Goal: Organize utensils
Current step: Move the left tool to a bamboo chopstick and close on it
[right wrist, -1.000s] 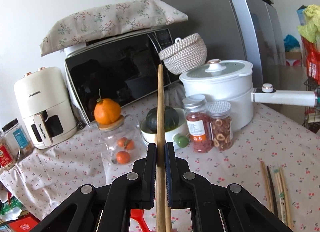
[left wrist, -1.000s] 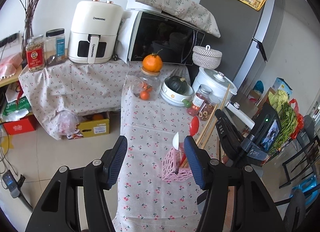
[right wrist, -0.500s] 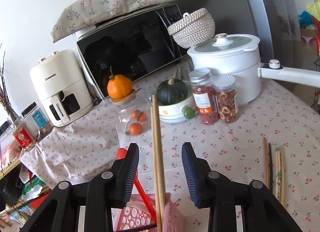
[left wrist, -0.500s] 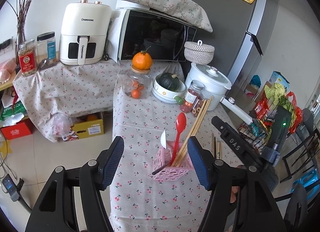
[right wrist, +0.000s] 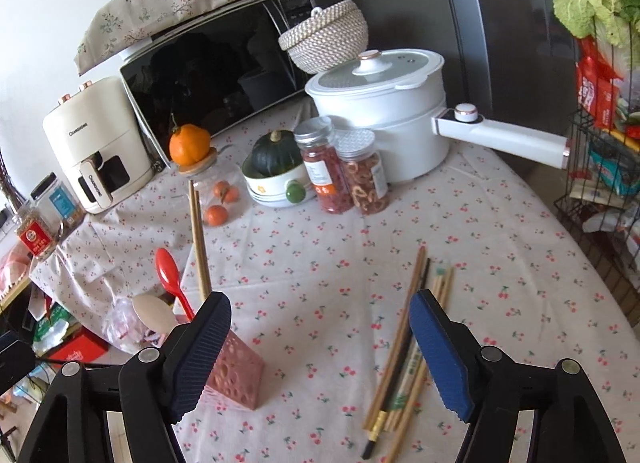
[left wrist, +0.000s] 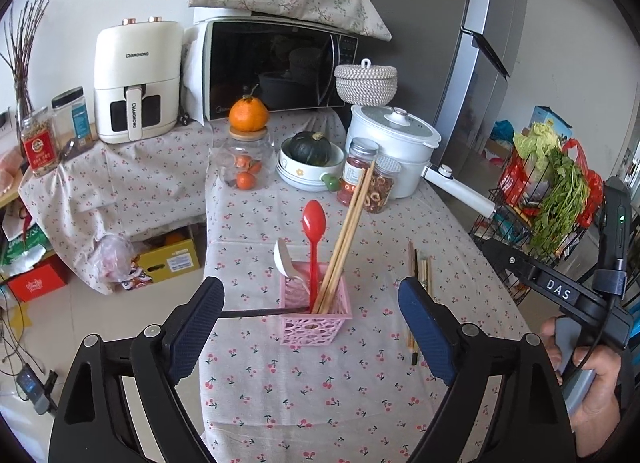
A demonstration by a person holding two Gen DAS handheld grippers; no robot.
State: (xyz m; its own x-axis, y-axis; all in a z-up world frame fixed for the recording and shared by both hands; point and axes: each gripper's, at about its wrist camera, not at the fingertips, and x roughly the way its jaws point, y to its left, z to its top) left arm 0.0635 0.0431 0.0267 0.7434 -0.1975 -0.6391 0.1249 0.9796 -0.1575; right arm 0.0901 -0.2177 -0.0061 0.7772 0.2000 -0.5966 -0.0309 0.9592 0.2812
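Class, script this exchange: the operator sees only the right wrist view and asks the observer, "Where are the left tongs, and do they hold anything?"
Observer: The left tongs hang open and empty, just short of the pink holder.
Operator: Does anything poke out of the holder that I miss?
Observer: A dark stick juts sideways out of it, toward the tongs' left finger.
Operator: What holds my tool?
Observer: A bare right hand grips its handle.
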